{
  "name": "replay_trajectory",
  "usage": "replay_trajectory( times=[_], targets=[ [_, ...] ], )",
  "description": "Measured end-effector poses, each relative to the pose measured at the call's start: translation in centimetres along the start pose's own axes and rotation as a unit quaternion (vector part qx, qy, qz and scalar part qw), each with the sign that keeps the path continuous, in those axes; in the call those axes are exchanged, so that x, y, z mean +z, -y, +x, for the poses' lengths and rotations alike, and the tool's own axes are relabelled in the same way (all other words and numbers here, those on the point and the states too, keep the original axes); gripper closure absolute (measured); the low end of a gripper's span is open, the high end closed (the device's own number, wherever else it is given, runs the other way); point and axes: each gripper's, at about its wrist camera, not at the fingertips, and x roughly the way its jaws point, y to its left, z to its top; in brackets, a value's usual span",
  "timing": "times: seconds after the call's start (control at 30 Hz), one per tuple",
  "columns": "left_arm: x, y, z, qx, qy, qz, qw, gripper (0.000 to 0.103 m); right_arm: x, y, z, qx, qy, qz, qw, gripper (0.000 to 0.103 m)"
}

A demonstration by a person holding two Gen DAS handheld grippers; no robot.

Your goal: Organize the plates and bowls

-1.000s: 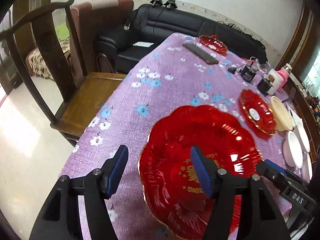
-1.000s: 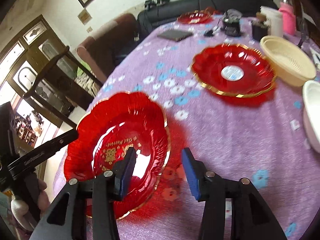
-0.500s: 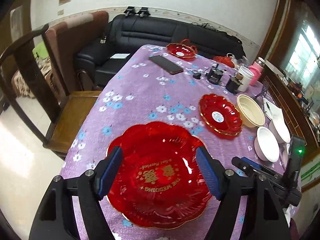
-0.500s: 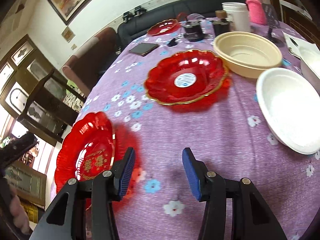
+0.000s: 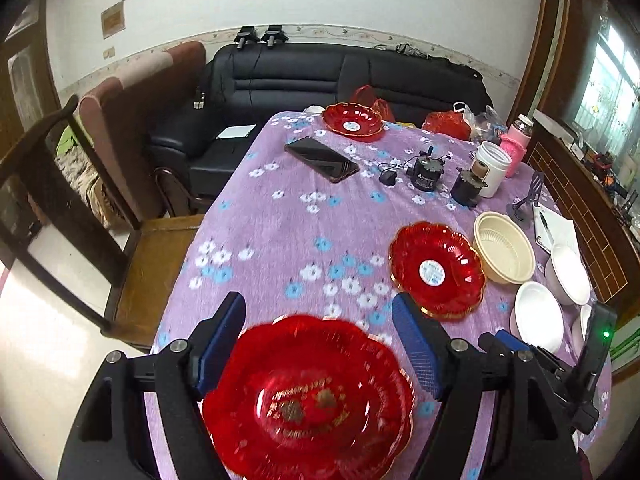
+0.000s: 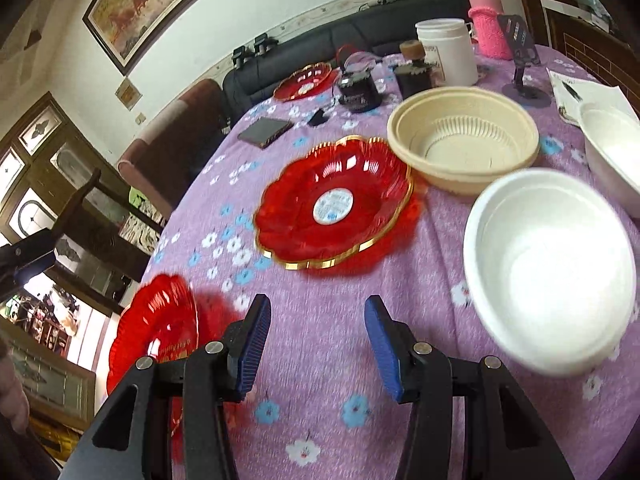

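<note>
A large red plate [image 5: 308, 396] with gold lettering lies on the purple cloth near the table's front edge. My left gripper [image 5: 320, 344] hangs open above its far rim, its pads clear of it. Over bare cloth my right gripper [image 6: 316, 344] is open with nothing between its fingers; the large red plate [image 6: 160, 332] is to its left. Ahead of it sit a smaller red plate [image 6: 334, 204], a cream bowl [image 6: 464, 140] and a white bowl [image 6: 548, 264]. Another white bowl [image 6: 612, 148] is at the right edge. A third red plate [image 5: 352, 120] stands at the far end.
A phone [image 5: 322, 159], black gadgets [image 5: 428, 168], a white jar [image 5: 494, 168], a pink bottle [image 5: 518, 144] and a notepad [image 5: 554, 228] occupy the far and right side. A wooden chair [image 5: 152, 280] stands left of the table, a black sofa [image 5: 340, 76] behind.
My left gripper has risen and drawn back from the large red plate, its jaws wider. My right gripper has swung right, away from that plate toward the smaller red plate and bowls.
</note>
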Motion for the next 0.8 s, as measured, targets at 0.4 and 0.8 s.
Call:
replay_trajectory(
  times=[0.4,0.8],
  targets=[
    [4.3,4.3,6.6,-0.031,-0.039,0.013,0.9987,0.028,5.1,1.7,0.8,0.0,0.033,0.02,0.999,0.044],
    [6.3,7.2,16.0,-0.03,-0.093,0.0,0.9952,0.028,7.8,6.8,2.8,0.031,0.028,0.086,0.995,0.044]
  ],
)
